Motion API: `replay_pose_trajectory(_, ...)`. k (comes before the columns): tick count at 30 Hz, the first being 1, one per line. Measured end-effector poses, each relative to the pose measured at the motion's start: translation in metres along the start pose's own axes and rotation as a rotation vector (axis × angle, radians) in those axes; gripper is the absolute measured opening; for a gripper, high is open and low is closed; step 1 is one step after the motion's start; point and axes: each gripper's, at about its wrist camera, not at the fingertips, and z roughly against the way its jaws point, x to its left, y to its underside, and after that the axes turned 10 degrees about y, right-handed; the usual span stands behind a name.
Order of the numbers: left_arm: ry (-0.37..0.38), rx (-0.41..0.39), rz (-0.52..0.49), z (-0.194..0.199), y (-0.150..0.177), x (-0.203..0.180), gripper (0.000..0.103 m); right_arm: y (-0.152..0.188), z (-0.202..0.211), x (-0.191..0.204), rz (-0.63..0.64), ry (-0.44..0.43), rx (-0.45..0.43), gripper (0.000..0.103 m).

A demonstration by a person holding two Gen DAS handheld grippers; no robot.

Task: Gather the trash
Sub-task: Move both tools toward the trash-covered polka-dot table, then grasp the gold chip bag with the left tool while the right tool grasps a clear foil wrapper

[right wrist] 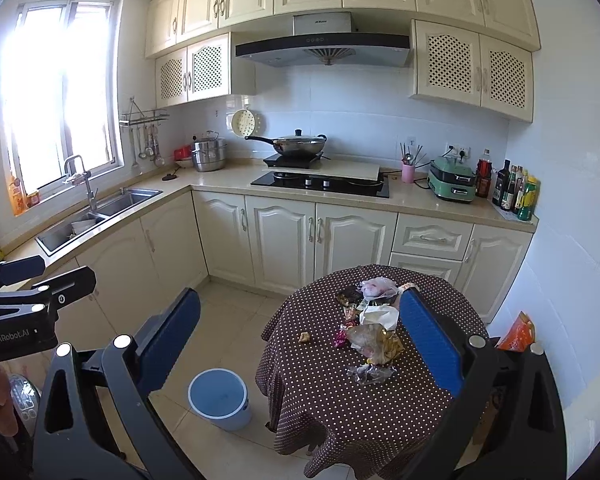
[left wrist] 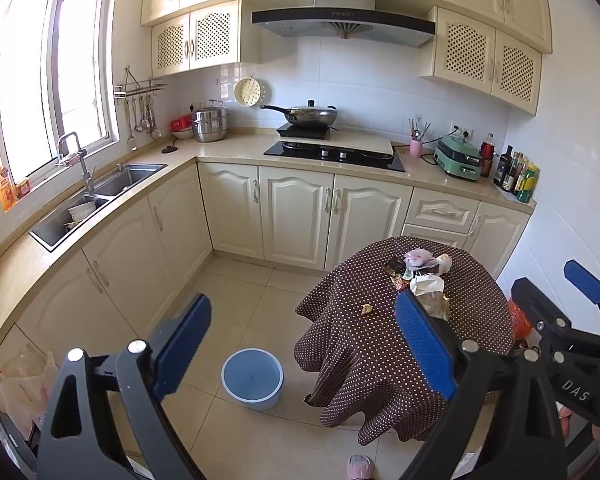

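Observation:
A small round table with a brown polka-dot cloth point(right wrist: 340, 400) stands on the right, also in the left wrist view point(left wrist: 360, 360). A pile of trash point(right wrist: 374, 328) lies on it: crumpled wrappers, white paper, clear plastic bags; it also shows in the left wrist view point(left wrist: 418, 272). A small scrap point(left wrist: 366, 309) lies apart to the left. A blue bucket point(right wrist: 219, 398) stands empty on the floor left of the table, also in the left wrist view point(left wrist: 252, 378). My left gripper point(left wrist: 302, 344) and right gripper point(right wrist: 298, 340) are both open and empty, held high above floor and table.
L-shaped kitchen counter with cream cabinets point(right wrist: 280, 236) runs behind. A sink point(left wrist: 100, 196) is at left, a stove with a wok point(left wrist: 312, 116) at the back. Bottles point(right wrist: 516, 192) stand at the counter's right end. An orange bag point(right wrist: 518, 332) sits right of the table.

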Motion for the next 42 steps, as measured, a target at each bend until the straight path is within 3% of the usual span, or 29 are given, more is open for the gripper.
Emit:
replay_pose_trajectory(13, 0.0, 0.03, 0.01, -0.036, -0.013, 0.0, 0.091, -0.004, -0.033, -0.001, 0.004, -0.016, 0.029, 0.096)
replay_pose_trajectory(23, -0.011, 0.1, -0.001, -0.115, -0.039, -0.03, 0.091, -0.005, -0.098, -0.039, -0.037, 0.025, 0.104, 0.096)
replay_pose_trajectory(32, 0.024, 0.284, 0.016, -0.236, -0.043, -0.08, 0.091, 0.012, -0.206, -0.12, -0.066, 0.071, 0.281, 0.096)
replay_pose_trajectory(42, 0.157, 0.565, 0.091, -0.391, 0.012, -0.149, 0.091, 0.066, -0.298, -0.198, -0.078, 0.134, 0.501, 0.096)
